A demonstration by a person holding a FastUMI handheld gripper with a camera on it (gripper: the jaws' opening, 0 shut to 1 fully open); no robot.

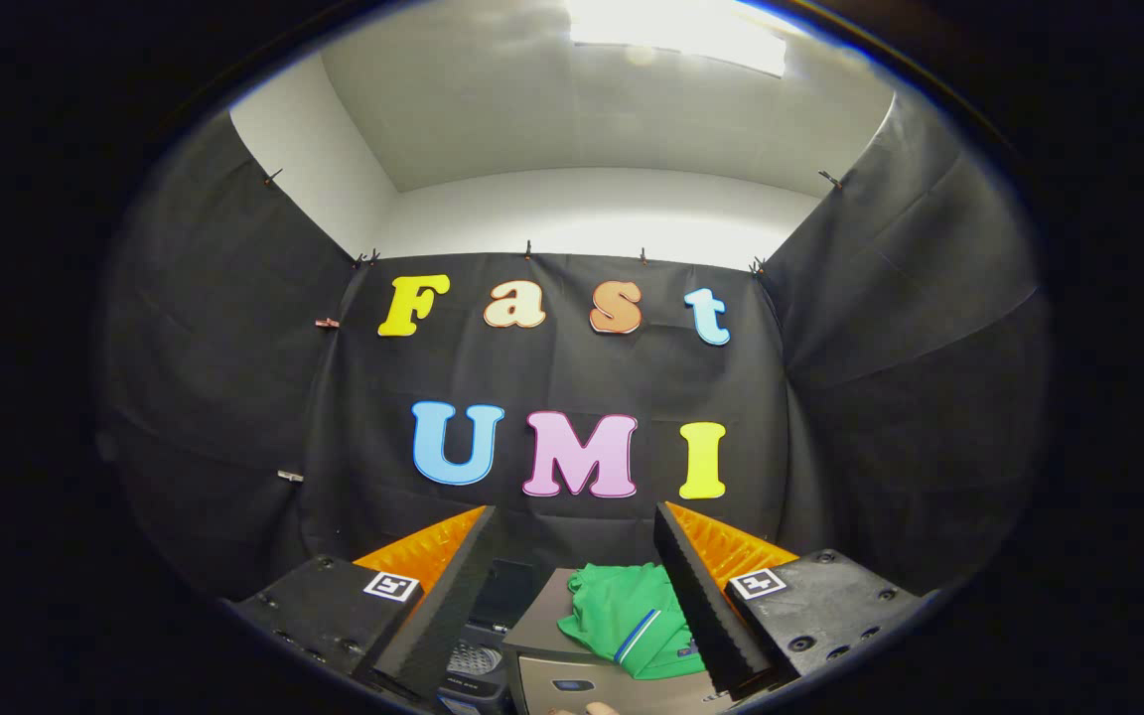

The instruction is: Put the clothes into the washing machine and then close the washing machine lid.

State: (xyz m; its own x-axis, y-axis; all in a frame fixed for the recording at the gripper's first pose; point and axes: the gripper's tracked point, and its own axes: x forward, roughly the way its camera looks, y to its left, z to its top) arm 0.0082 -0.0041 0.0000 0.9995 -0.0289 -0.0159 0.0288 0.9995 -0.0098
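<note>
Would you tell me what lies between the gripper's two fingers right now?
In the gripper view, the green garment lies between the open gripper's fingers, resting on a grey box.

We see green garment (632, 618), folded, white-and-blue stripe along one edge, lying on flat grey top of box-like unit (572, 685); it sits low between the fingers, nearer right one; we make out washing machine (481, 645) just left of that, dark, lid raised, perforated drum visible inside opening.

One green garment (632, 616), one washing machine (493, 636), one open claw (572, 596)
</note>
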